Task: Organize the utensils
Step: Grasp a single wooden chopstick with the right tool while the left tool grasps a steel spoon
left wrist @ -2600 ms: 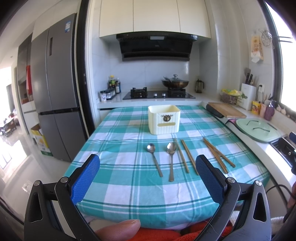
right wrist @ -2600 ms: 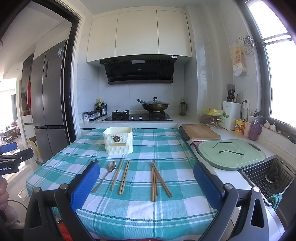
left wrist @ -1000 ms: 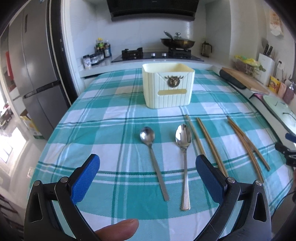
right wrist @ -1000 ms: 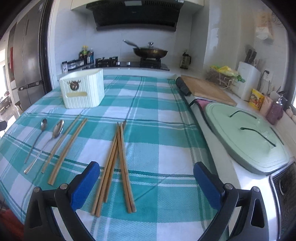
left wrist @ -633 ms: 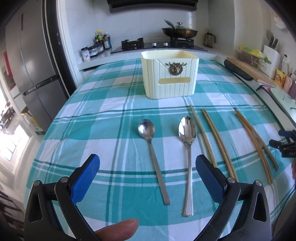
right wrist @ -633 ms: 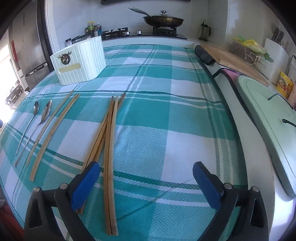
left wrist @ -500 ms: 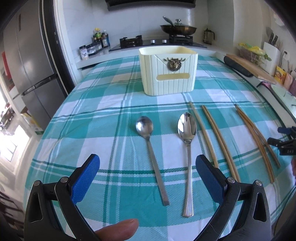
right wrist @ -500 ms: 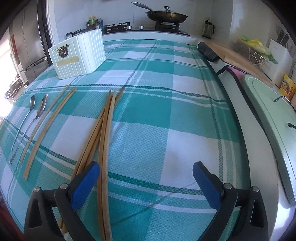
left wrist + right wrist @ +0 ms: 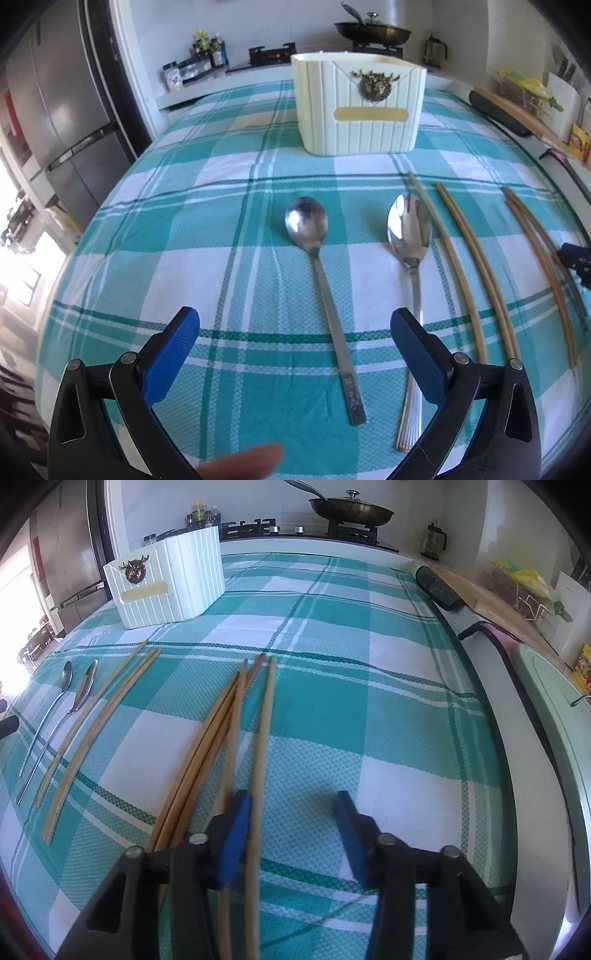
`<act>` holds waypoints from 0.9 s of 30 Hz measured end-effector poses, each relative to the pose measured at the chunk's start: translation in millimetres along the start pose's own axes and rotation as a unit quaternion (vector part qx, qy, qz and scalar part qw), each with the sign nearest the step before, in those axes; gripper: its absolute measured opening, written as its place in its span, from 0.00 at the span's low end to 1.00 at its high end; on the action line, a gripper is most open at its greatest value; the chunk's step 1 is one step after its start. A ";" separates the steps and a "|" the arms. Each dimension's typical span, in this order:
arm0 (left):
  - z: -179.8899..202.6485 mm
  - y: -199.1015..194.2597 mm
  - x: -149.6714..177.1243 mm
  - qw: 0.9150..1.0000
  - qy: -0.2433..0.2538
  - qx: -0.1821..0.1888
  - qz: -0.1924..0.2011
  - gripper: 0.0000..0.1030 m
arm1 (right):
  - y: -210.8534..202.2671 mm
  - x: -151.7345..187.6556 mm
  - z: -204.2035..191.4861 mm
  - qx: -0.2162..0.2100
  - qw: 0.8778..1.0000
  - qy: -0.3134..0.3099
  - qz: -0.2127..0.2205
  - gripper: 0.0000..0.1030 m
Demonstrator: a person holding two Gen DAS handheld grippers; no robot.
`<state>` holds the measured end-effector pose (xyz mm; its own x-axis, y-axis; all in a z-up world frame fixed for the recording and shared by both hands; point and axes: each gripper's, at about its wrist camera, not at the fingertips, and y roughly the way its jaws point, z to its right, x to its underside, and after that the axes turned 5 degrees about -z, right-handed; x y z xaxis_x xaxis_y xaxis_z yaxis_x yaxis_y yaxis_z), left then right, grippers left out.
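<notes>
A cream utensil holder (image 9: 358, 105) stands upright on the teal checked tablecloth (image 9: 207, 236); it also shows in the right wrist view (image 9: 168, 581). Two steel spoons (image 9: 321, 288) (image 9: 412, 266) lie before my left gripper (image 9: 295, 350), which is open and low over their handles. Two pale chopsticks (image 9: 465, 266) lie right of the spoons. A bundle of several darker chopsticks (image 9: 221, 734) lies by my right gripper (image 9: 291, 834), which is half closed, open and empty. One chopstick (image 9: 260, 775) lies between its fingers, against the left pad; the others lie outside the left finger.
A stove with a wok (image 9: 351, 506) and condiment bottles (image 9: 207, 48) stand at the back. A fridge (image 9: 62, 103) stands at the left. A cutting board (image 9: 491, 602) and a green lid (image 9: 554, 701) lie on the counter at the right.
Both grippers have come down and forward toward the table. The right gripper's jaws have narrowed and now straddle one chopstick of the bundle. The left gripper stays wide open.
</notes>
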<state>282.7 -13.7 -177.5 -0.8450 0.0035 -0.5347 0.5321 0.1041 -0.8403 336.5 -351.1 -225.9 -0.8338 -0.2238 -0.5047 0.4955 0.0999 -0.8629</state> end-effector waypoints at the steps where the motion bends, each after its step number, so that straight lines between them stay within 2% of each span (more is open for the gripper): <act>1: -2.3 6.4 0.0 1.000 -0.005 -0.002 -0.007 1.00 | 0.5 -1.1 -1.7 0.004 1.000 0.000 0.004 0.24; 2: -4.7 13.1 -0.7 1.000 -0.014 -0.004 -0.016 1.00 | 0.7 -1.3 -2.0 0.010 1.000 0.004 0.007 0.17; 4: -7.7 22.9 -1.4 0.999 -0.026 -0.001 -0.031 1.00 | 1.5 -0.3 5.0 0.025 0.999 0.037 0.011 0.12; 7: -4.1 37.8 -3.0 0.998 -0.020 -0.027 -0.047 1.00 | -2.5 7.8 18.9 0.052 0.994 0.092 0.012 0.12; 12: -7.3 37.3 -4.2 0.999 -0.004 -0.043 -0.033 1.00 | -9.8 20.0 33.4 0.076 0.989 0.126 -0.003 0.12; 17: -29.2 38.1 -3.3 0.998 -0.007 -0.054 -0.031 1.00 | -15.7 29.9 48.4 0.050 0.980 0.189 -0.027 0.12; 21: -45.0 41.7 -4.9 0.999 -0.004 -0.027 -0.046 1.00 | -17.4 33.3 51.0 0.042 0.974 0.220 -0.036 0.12; 24: -49.3 48.2 -11.8 0.997 0.020 0.006 -0.071 1.00 | -14.0 27.7 44.4 0.052 0.981 0.184 -0.043 0.19; 26: -50.5 53.2 -16.9 0.996 0.022 0.018 -0.089 1.00 | -11.3 22.5 39.8 0.039 0.986 0.151 -0.053 0.37; 27: -49.8 55.3 -19.8 0.995 0.020 0.021 -0.098 1.00 | -9.1 19.0 36.6 0.039 0.989 0.130 -0.062 0.38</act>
<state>326.2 41.5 -208.9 -0.9339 0.0270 -0.3564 0.3575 0.0649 -0.9317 325.0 -391.8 -226.6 -0.9185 0.0285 -0.3943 0.3947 0.0091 -0.9188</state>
